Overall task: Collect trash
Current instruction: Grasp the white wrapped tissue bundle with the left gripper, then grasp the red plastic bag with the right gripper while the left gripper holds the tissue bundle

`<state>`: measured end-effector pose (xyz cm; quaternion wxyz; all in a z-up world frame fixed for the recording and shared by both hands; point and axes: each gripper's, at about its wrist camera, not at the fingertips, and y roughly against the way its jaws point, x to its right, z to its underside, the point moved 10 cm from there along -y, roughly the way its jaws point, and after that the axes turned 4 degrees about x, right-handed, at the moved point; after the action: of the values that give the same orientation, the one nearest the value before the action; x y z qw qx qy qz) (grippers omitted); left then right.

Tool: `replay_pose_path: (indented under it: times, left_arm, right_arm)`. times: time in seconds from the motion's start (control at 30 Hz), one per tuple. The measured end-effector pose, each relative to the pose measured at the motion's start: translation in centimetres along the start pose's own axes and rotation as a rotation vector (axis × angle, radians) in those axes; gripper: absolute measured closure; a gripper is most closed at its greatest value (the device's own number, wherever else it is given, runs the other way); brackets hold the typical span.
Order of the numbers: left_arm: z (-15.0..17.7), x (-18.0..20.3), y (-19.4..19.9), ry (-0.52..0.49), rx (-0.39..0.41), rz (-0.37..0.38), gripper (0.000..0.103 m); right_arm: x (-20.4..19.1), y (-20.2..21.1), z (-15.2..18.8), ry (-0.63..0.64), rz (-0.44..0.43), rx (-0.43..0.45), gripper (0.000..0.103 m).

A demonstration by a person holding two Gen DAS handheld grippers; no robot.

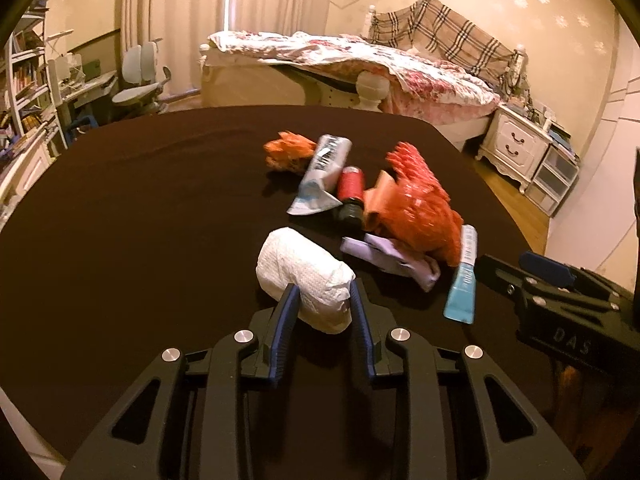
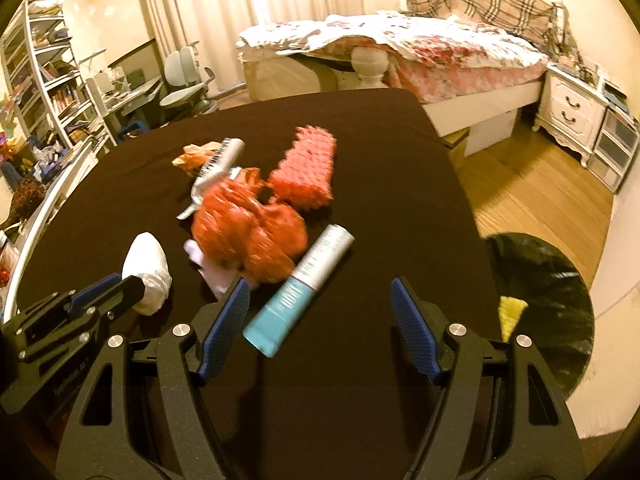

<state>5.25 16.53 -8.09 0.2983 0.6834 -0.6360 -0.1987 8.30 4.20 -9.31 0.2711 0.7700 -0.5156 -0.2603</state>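
We grip the tissue wad (image 1: 304,276) in our left gripper (image 1: 324,294); our right gripper (image 2: 320,296) gapes empty, the counter (image 1: 140,200) mostly uncleared.

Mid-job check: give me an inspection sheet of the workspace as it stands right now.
Surface: table under a dark cloth, trash clustered near its middle.
Job's things: white paper wad; teal tube; crumpled red bag; grey tube; red bottle; orange wrapper; lilac paper; red bubble sheet.
Clutter: nothing seen beyond the trash.
Grippers: left gripper closed around the paper wad; right gripper open, the teal tube just ahead.
Cables: nothing seen.
Surroundings: black-lined bin right of the table, something yellow inside; bed; bookshelf.
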Motion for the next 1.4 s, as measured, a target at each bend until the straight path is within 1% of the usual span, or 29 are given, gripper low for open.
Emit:
replay_pose_path:
  times: [0.2,0.43,0.47,0.5,0.57,0.6,0.63,0.7,0.73,0.77,0.83,0.93,1.0,1.07,1.17,1.2,1.27,1.3,1.37,1.4]
  left_arm:
    - [-0.6,-2.0,0.3,0.013,0.018,-0.032,0.074]
    - [-0.7,-2.9,0.0,0.039,0.015,-0.034,0.075]
    - [-0.7,-2.9,0.0,0.039,0.014,-0.032,0.075]
    - [-0.6,-2.9,-0.1,0.040,0.012,-0.032,0.075]
    - [-0.5,-2.8,-0.1,0.042,0.011,-0.032,0.074]
    - [-0.5,-2.8,-0.1,0.044,0.009,-0.031,0.074]
    - [-0.5,-2.8,-0.2,0.047,0.009,-0.032,0.073]
    - [-0.3,-2.7,-0.2,0.048,0.009,-0.032,0.069]
    - [-0.4,-2.8,-0.2,0.048,0.010,-0.034,0.062]
    - [-0.4,-2.9,-0.2,0.049,0.012,-0.037,0.049]
    - [-0.4,-2.9,-0.3,0.057,0.014,-0.037,0.035]
    - [-0.3,-2.8,-0.8,0.054,0.000,-0.035,0.035]
    - [-0.1,-2.9,-1.2,0.054,-0.015,-0.031,0.044]
    - [0.3,-2.9,-1.6,0.055,-0.037,-0.026,0.058]
    - [0.4,-2.9,-1.3,0.053,-0.028,-0.021,0.063]
    - [0.4,-2.9,-1.2,0.052,-0.027,-0.020,0.063]
    - [0.5,-3.0,-1.1,0.052,-0.027,-0.019,0.064]
    - [0.4,-2.9,-1.1,0.054,-0.027,-0.019,0.064]
    - [0.4,-3.0,-1.0,0.059,-0.024,-0.020,0.065]
    - [0.4,-3.0,-0.9,0.061,-0.022,-0.022,0.065]
  right_arm:
    - [-2.4,-1.5,-1.5,0.021,-0.045,0.001,0.032]
    - [-3.9,-3.3,-2.1,0.042,-0.068,-0.018,0.032]
    - [-4.0,-3.5,-2.0,0.044,-0.077,-0.026,0.035]
    - [-4.2,-3.5,-1.9,0.046,-0.085,-0.029,0.041]
    - [-4.5,-3.5,-1.5,0.053,-0.098,-0.038,0.045]
    - [-4.6,-3.4,-1.5,0.058,-0.096,-0.035,0.049]
    - [-4.7,-3.3,-1.5,0.061,-0.101,-0.032,0.052]
    - [-4.7,-3.0,-1.5,0.062,-0.104,-0.027,0.055]
    - [-4.7,-2.9,-1.5,0.060,-0.105,-0.025,0.058]
    - [-4.7,-2.8,-1.5,0.059,-0.106,-0.022,0.059]
    - [-4.6,-2.4,-1.5,0.058,-0.104,-0.014,0.063]
    - [-4.5,-2.2,-1.6,0.056,-0.098,-0.006,0.064]
    - [-4.4,-2.2,-1.6,0.052,-0.101,-0.007,0.065]
    - [-4.4,-2.2,-1.6,0.052,-0.100,-0.007,0.066]
    - [-4.4,-2.2,-1.7,0.050,-0.104,-0.004,0.069]
    - [-4.4,-2.2,-1.7,0.050,-0.106,-0.003,0.072]
    - [-4.4,-2.1,-1.7,0.048,-0.110,-0.004,0.072]
    - [-4.4,-2.1,-1.6,0.048,-0.113,-0.009,0.071]
    - [-4.6,-2.0,-1.4,0.048,-0.127,-0.026,0.063]
    - [-4.5,-2.0,-1.5,0.041,-0.127,-0.023,0.047]
